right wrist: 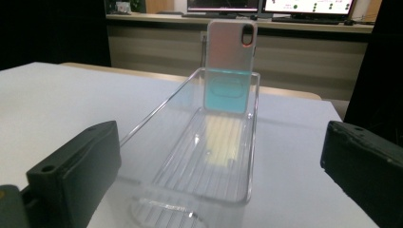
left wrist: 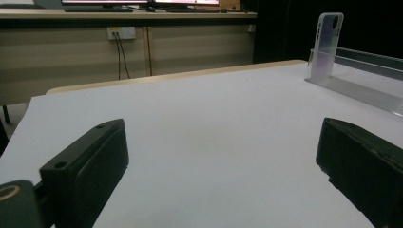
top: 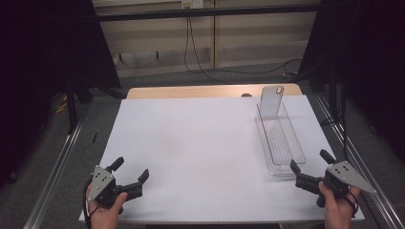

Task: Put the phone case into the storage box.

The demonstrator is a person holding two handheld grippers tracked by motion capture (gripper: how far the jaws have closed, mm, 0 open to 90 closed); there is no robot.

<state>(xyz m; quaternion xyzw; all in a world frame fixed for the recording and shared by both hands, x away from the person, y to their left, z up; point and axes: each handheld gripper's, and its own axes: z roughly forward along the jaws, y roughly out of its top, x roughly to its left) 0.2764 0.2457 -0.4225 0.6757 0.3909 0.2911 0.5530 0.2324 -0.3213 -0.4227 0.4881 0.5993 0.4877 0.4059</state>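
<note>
A clear plastic tray (top: 282, 143) lies lengthwise on the right of the white table (top: 200, 143). A translucent phone case (top: 271, 101) stands upright, leaning at the tray's far end. In the right gripper view the tray (right wrist: 157, 114) runs straight ahead between the jaws, with the phone case (right wrist: 229, 66) at its far wall. My right gripper (top: 310, 160) is open just short of the tray's near end, holding nothing. My left gripper (top: 130, 169) is open at the table's front left, far from the tray. From there the phone case (left wrist: 325, 45) and the tray (left wrist: 366, 76) show at the far right.
The wooden table edge (top: 191, 91) shows beyond the white sheet. Cables (top: 196, 52) hang down a beige wall panel behind. Dark curtains flank both sides, and metal rails (top: 57, 167) run along the floor on each side of the table.
</note>
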